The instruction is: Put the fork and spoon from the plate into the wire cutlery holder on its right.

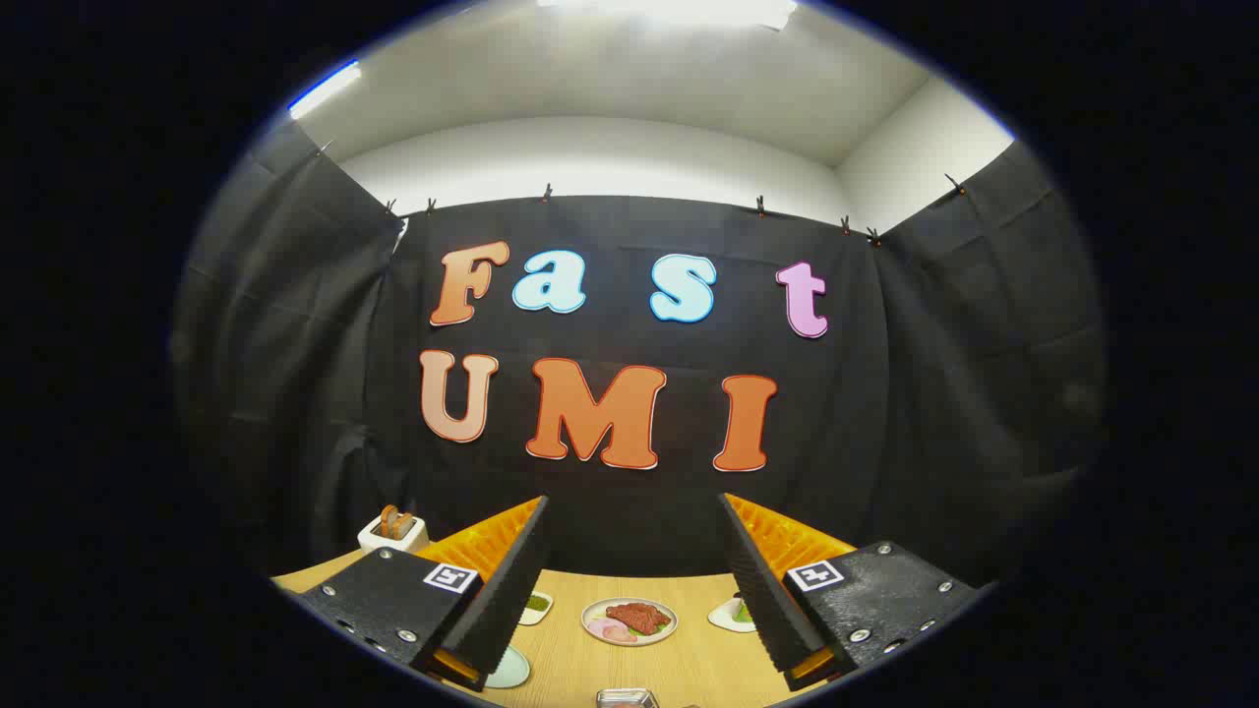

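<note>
The claw (634,590) is spread wide, fingers well apart, nothing between them and not touching anything, just hanging above the wooden table (689,664). Looking out through the gap, straight ahead sits a round plate (629,621) with slices of red meat and something pink on it. Can't make out a fork or spoon from here, and I can't tell where the wire holder is either. Tucked beside the left finger there's a small dish with green stuff (536,605), and a pale plate (509,669) pokes out under that same finger. By the right finger, another little dish (730,616). Right below the claw is a shiny metal thing (627,697), too cut off to identify. Further off to the left, a white toaster with bread slices (393,531) against the black cloth.
</note>
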